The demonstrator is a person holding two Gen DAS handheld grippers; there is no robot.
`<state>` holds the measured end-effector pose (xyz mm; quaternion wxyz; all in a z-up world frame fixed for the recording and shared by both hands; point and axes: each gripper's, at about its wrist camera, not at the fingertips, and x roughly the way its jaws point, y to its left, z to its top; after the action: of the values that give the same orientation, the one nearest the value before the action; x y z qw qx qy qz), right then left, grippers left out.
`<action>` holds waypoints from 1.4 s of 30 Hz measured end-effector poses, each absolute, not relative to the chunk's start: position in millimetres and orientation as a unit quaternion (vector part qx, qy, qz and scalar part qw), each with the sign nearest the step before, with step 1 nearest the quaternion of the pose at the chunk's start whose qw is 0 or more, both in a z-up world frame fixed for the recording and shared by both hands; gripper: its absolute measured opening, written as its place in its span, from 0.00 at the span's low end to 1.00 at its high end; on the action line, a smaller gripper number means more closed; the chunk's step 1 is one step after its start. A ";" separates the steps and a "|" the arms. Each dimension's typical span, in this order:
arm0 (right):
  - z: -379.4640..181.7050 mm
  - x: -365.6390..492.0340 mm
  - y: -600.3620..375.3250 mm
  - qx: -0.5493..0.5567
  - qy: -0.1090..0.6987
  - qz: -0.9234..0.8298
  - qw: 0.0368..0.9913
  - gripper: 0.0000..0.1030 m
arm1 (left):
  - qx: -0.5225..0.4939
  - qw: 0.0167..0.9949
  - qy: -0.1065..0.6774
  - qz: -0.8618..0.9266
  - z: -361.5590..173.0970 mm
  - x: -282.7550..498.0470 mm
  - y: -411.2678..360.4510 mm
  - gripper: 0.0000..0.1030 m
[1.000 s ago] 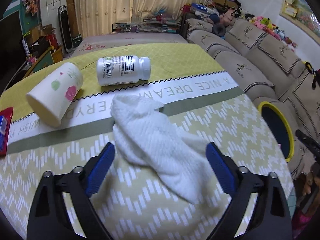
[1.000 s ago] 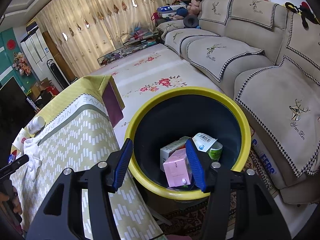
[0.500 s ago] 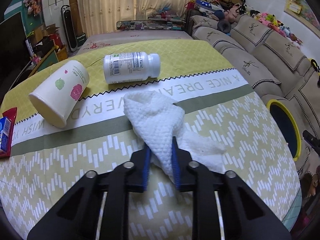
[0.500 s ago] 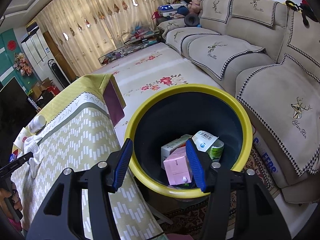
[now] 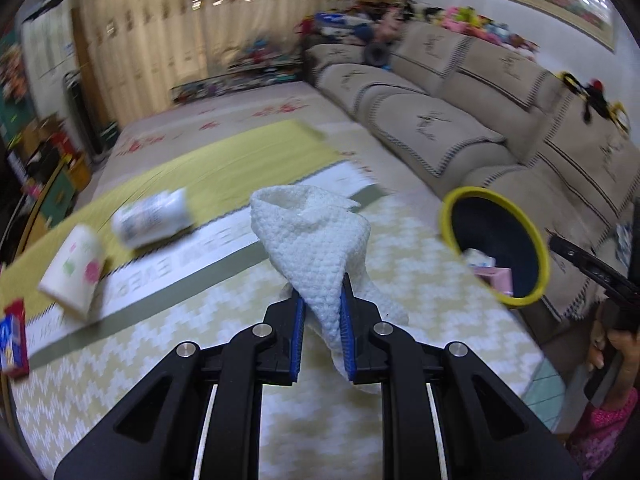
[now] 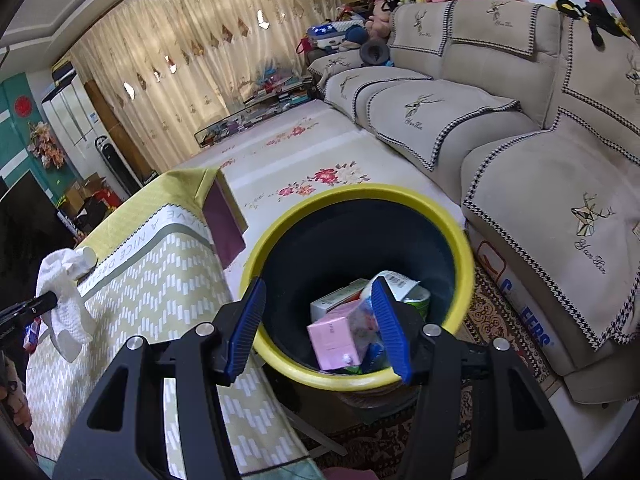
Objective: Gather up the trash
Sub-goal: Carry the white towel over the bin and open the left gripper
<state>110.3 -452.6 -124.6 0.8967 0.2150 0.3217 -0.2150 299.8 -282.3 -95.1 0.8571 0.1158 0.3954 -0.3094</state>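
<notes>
Clamped between my left claw (image 5: pixel 322 334) pads is the white cloth (image 5: pixel 316 248), lifted off the table (image 5: pixel 420 280) with its tail dangling. Behind it lie a bottle (image 5: pixel 154 216), a cup (image 5: pixel 76 272) and a red box (image 5: pixel 12 336). My right claw (image 6: pixel 320 330) hangs half open and empty over the yellow-rimmed bin (image 6: pixel 466 256), where a pink carton (image 6: pixel 332 338) lies among other trash.
</notes>
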 end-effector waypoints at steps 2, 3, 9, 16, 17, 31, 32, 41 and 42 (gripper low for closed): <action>-123.2 96.6 -463.7 0.222 0.313 -0.228 0.895 0.51 | 0.126 0.851 0.391 -0.327 -89.3 294.7 -305.4 0.16; -123.2 92.0 -467.9 0.224 0.311 -0.233 0.894 0.51 | 0.132 0.846 0.389 -0.340 -86.4 290.9 -319.7 0.16; -124.7 66.7 -493.0 0.239 0.302 -0.255 0.887 0.51 | 0.161 0.819 0.381 -0.398 -79.7 271.0 -400.7 0.16; -127.8 44.5 -513.6 0.253 0.295 -0.274 0.880 0.51 | 0.197 0.791 0.378 -0.439 -91.8 252.5 -490.7 0.16; -129.0 41.9 -517.6 0.255 0.295 -0.275 0.879 0.51 | 0.203 0.788 0.378 -0.441 -94.4 250.7 -501.9 0.16; -132.3 40.0 -520.1 0.255 0.299 -0.274 0.878 0.51 | 0.190 0.785 0.399 -0.434 -112.2 273.1 -550.3 0.63; -132.4 42.1 -518.0 0.254 0.300 -0.272 0.878 0.51 | 0.185 0.789 0.393 -0.435 -108.8 272.3 -541.6 0.64; -124.3 71.4 -482.6 0.225 0.318 -0.239 0.889 0.51 | 0.087 0.830 0.363 -0.415 -81.2 269.1 -409.2 0.73; -123.2 75.0 -477.7 0.221 0.320 -0.235 0.891 0.51 | 0.079 0.835 0.363 -0.406 -81.5 270.3 -388.9 0.74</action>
<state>75.0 -477.7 -123.2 0.8907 0.2207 0.3200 -0.2355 270.3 -388.9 -81.5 0.8353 0.0787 0.3625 -0.4057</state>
